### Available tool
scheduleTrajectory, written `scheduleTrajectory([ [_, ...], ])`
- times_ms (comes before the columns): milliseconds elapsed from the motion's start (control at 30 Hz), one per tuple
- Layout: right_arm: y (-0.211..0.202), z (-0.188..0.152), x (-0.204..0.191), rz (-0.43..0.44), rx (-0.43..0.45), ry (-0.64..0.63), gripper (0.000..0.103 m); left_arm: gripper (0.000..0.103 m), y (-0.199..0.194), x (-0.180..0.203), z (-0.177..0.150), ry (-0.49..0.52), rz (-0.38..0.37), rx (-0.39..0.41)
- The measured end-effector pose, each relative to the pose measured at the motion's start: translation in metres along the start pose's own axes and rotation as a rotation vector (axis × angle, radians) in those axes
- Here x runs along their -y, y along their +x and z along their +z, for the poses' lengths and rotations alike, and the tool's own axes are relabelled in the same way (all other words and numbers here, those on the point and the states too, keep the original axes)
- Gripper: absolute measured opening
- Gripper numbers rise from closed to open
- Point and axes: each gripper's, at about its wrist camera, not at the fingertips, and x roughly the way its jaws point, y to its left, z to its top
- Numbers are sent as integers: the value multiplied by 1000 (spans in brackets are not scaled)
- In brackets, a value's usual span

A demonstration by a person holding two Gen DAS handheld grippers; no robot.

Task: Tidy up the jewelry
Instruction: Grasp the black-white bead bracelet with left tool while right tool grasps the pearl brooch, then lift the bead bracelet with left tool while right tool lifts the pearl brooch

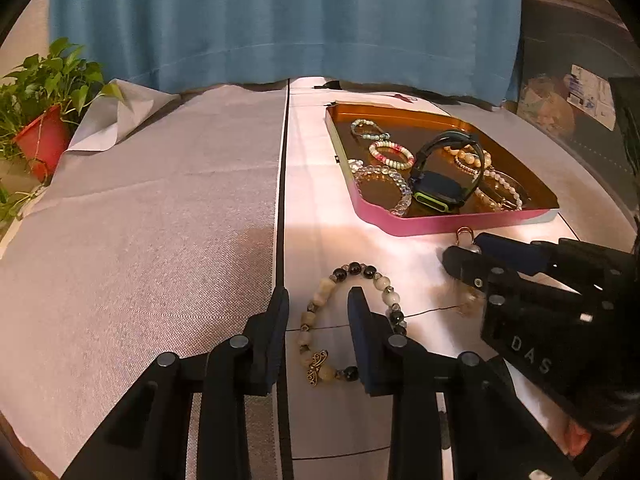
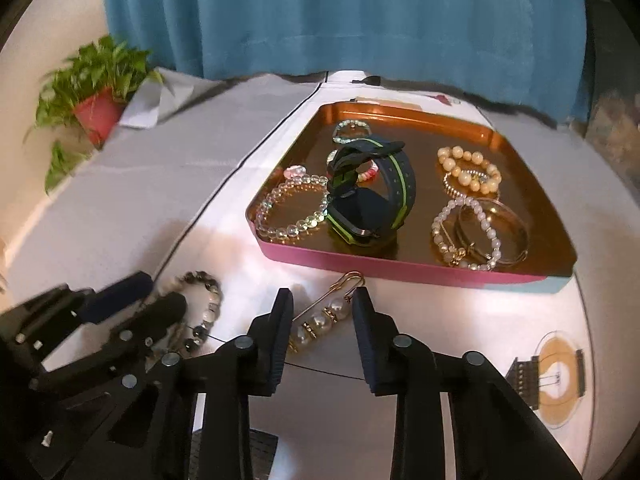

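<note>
A bracelet [image 1: 352, 320] of cream and black beads with a gold charm lies on the white table between the open fingers of my left gripper [image 1: 318, 300]; it also shows in the right wrist view [image 2: 202, 308]. A gold pin with pearls [image 2: 326, 316] lies between the open fingers of my right gripper [image 2: 324, 300], just in front of the pink tray [image 2: 400, 266]. The tray, gold inside, holds several bead bracelets and a dark watch [image 2: 368, 200] with green trim. In the left wrist view the right gripper [image 1: 466, 250] covers most of the pin.
A potted plant in a red pot [image 1: 42, 140] stands at the far left on a grey cloth [image 1: 140, 220]. A blue curtain [image 1: 280, 20] hangs behind the table. A round printed coaster [image 2: 560, 380] lies at the right. A thin black thread [image 2: 320, 372] crosses the table.
</note>
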Motion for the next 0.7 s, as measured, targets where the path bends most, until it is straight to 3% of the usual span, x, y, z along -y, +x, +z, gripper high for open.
scheduleTrajectory([
  [67,-1,0,2,-2,-1,-24,18,21,0,4,1,2,13,-1],
  [133,-2,-1,3,18,-7,-78,16,9,0,14,0,28,33,1],
  [200,-4,-2,7,41,-17,-116,15,6,1,23,0,57,67,1],
  [300,-9,-7,17,60,-19,-131,11,6,0,28,0,27,108,-9],
  [400,-18,-18,30,82,-7,-144,11,6,0,26,3,-8,83,-33],
  [700,-52,-55,83,89,53,-143,12,6,-7,50,1,34,49,-75],
])
